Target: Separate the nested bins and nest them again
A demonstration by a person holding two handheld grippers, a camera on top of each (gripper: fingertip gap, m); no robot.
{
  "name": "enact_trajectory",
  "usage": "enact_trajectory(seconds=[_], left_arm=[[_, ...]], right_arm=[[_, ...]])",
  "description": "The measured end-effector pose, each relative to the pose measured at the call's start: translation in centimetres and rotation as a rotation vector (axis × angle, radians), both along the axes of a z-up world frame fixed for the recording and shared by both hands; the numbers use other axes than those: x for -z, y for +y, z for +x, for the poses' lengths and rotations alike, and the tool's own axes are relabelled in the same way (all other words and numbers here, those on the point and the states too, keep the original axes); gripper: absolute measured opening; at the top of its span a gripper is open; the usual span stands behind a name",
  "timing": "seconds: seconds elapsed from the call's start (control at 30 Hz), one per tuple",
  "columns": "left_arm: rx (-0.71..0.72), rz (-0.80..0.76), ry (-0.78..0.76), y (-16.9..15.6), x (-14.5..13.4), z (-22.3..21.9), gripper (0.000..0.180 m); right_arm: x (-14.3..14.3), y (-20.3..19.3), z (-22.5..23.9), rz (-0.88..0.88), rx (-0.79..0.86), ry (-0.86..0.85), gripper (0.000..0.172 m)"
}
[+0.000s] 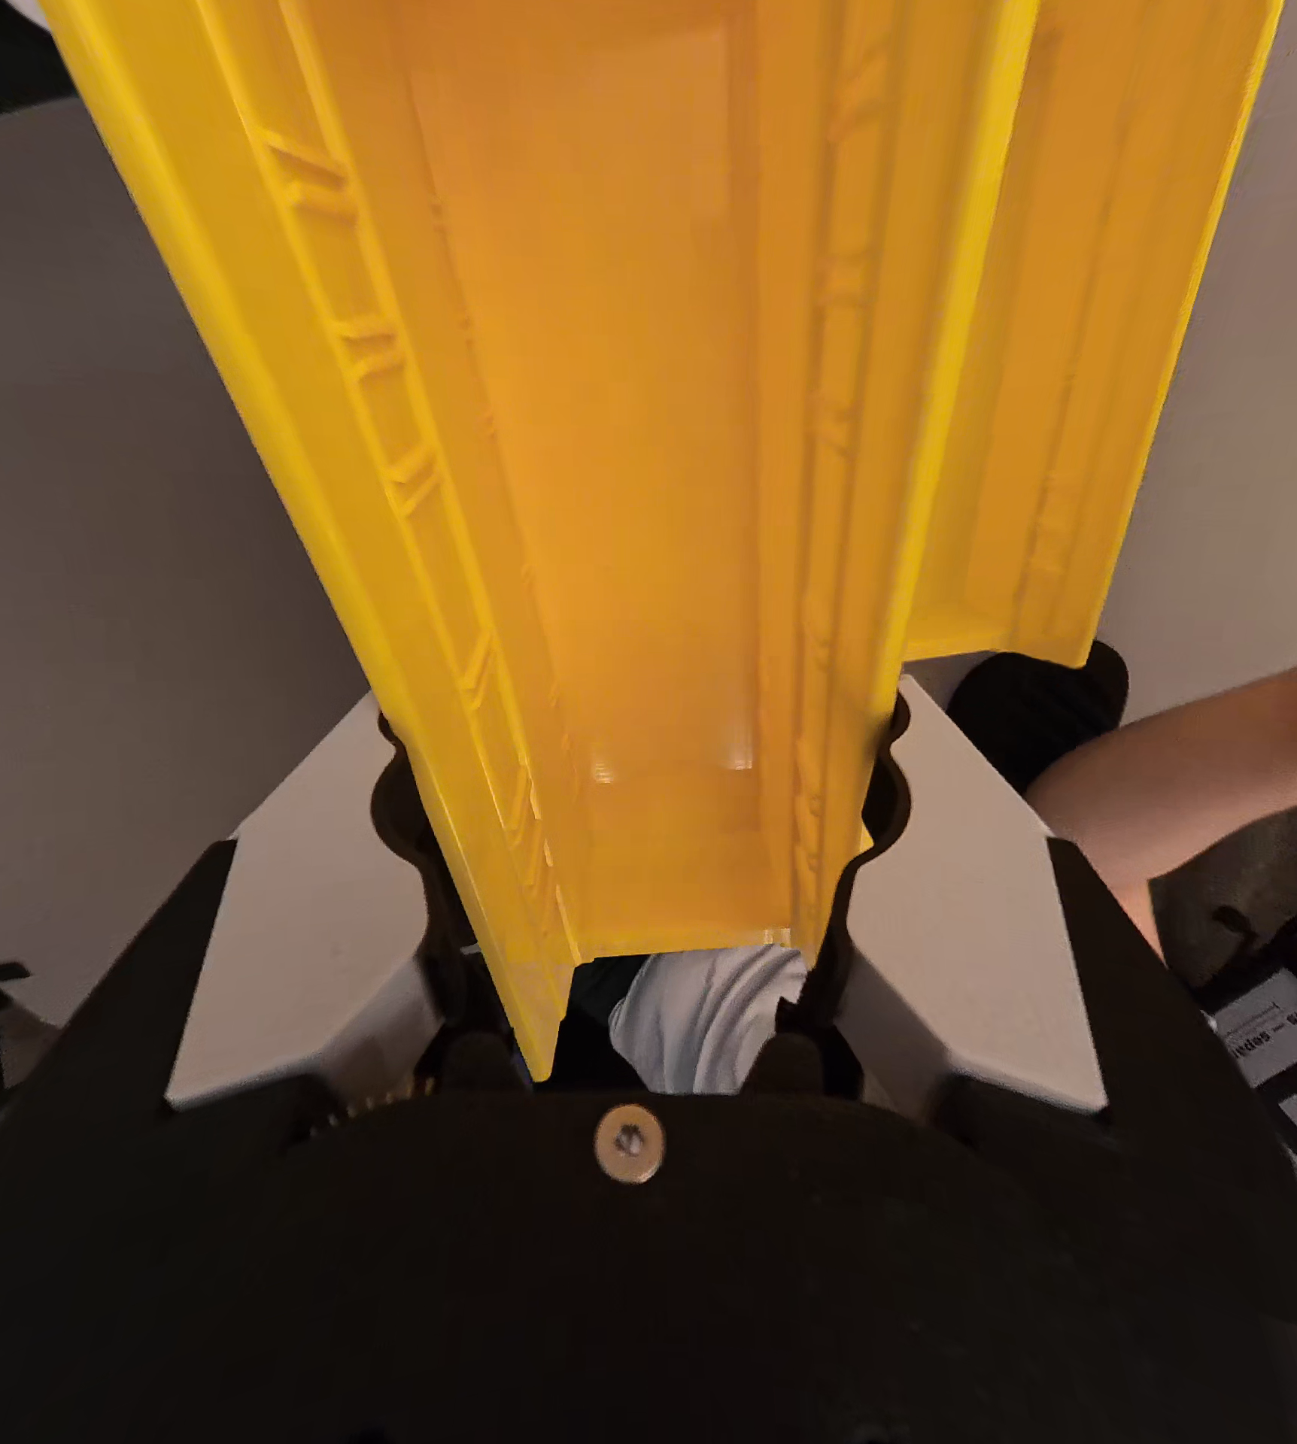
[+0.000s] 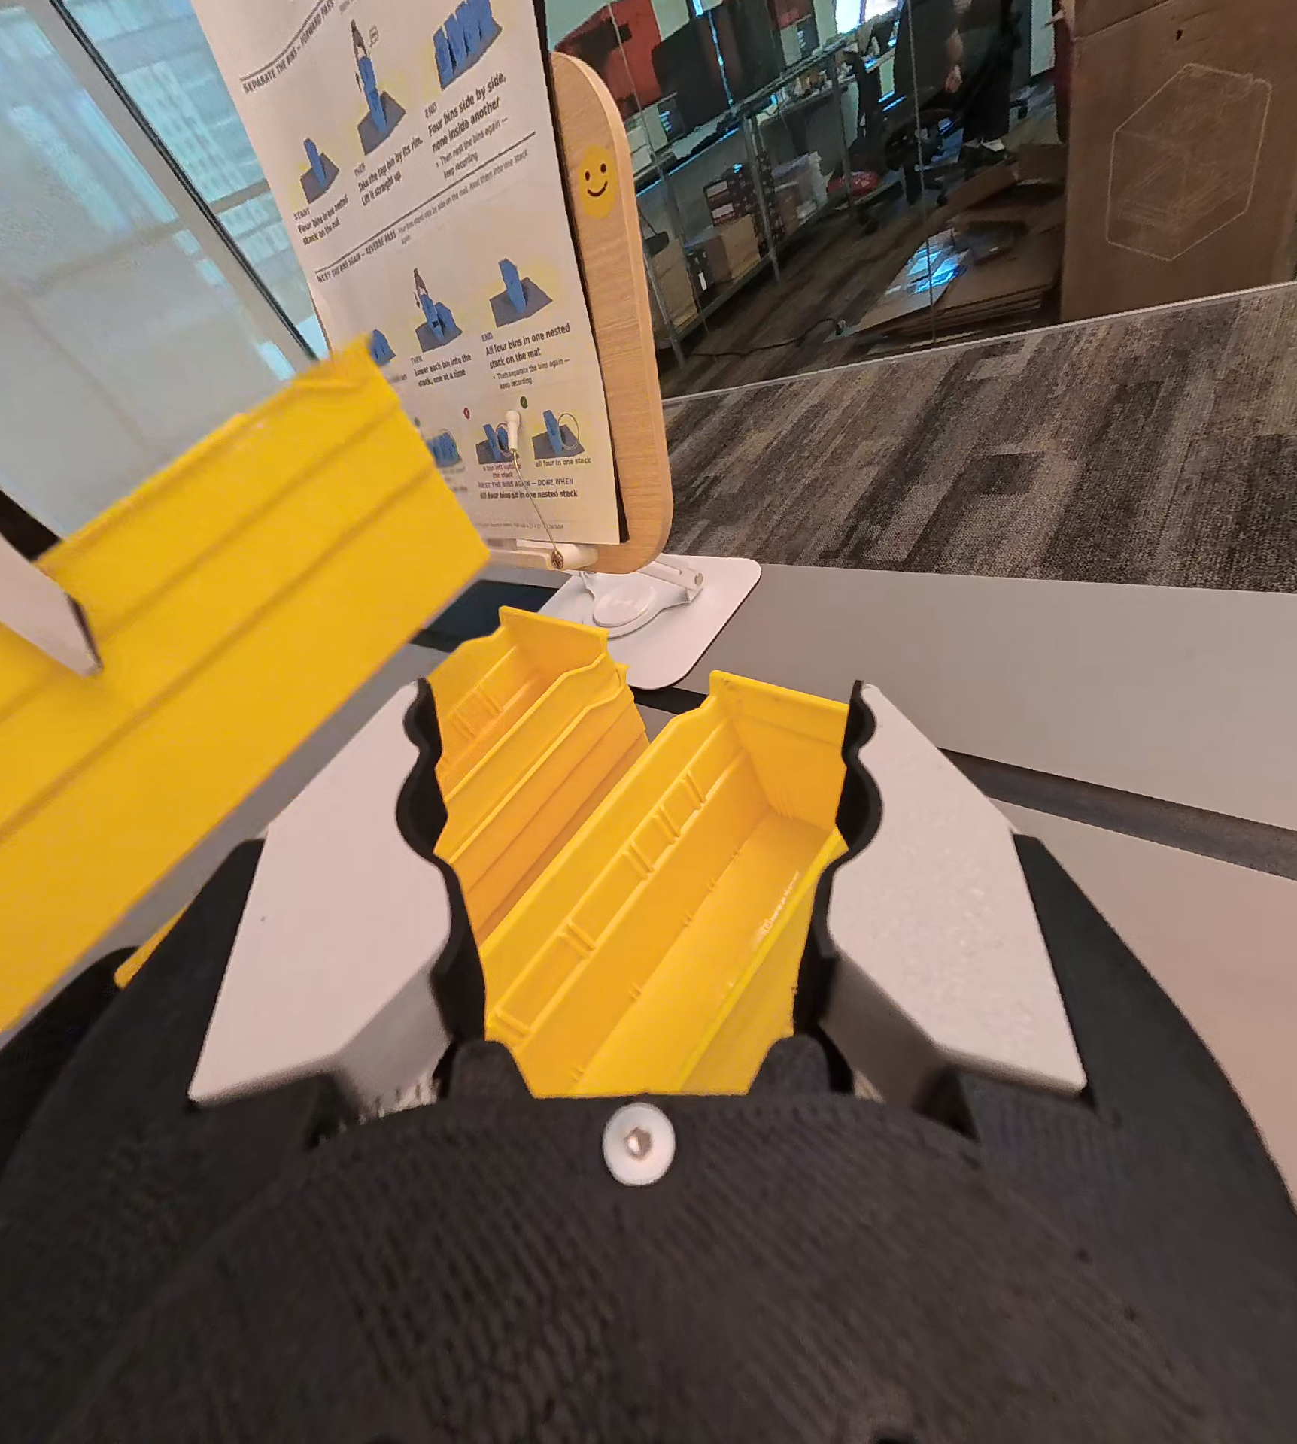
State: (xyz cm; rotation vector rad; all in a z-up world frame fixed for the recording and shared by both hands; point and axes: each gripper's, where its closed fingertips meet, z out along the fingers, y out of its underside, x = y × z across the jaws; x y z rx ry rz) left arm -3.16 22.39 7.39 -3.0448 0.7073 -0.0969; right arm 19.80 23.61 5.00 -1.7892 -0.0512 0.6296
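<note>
Between the left gripper's two fingers runs a long yellow bin, seen from below, its length stretching away from the camera. Both dark wavy pads press on its outer side walls, one at each flank, so the fingers are clamped across the bin's width and carry it. The right wrist view shows the same bin tilted in the air at the left, with a white finger of the left gripper lying against its side.

Within the right gripper's spread fingers sits the open top of a second yellow bin, lying lengthwise between them. The right pad seems to touch that bin's far right corner; the left pad stands in front of another group of nested yellow bins just to the left, and whether it presses on anything I cannot tell. These bins lie on a grey table, near a paper instruction sheet on a wooden stand.
</note>
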Motion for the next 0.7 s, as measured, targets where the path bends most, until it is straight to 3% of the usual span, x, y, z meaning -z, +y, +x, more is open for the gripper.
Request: enact_trajectory(seconds=[0.1,0.2,0.43,0.7], left_arm=[[-0.035,0.047,0.011,0.8,-1.7,-3.1,0.117],[-0.09,0.071,0.029,1.8,-0.9,-6.4,0.116],[-0.153,0.035,0.057,4.1,6.1,-11.9,0.115],[-0.133,0.021,0.047,5.6,13.0,-13.8,0.116]], right_arm=[[0.2,0.0,0.1,-0.006,0.001,-0.004,0.103],[0.1,0.0,0.0,-0.006,0.0,-0.002,0.103],[0.4,0.3,-0.5,-0.014,-0.001,-0.027,0.103],[1.0,0.7,-1.0,-0.032,-0.006,-0.055,0.103]])
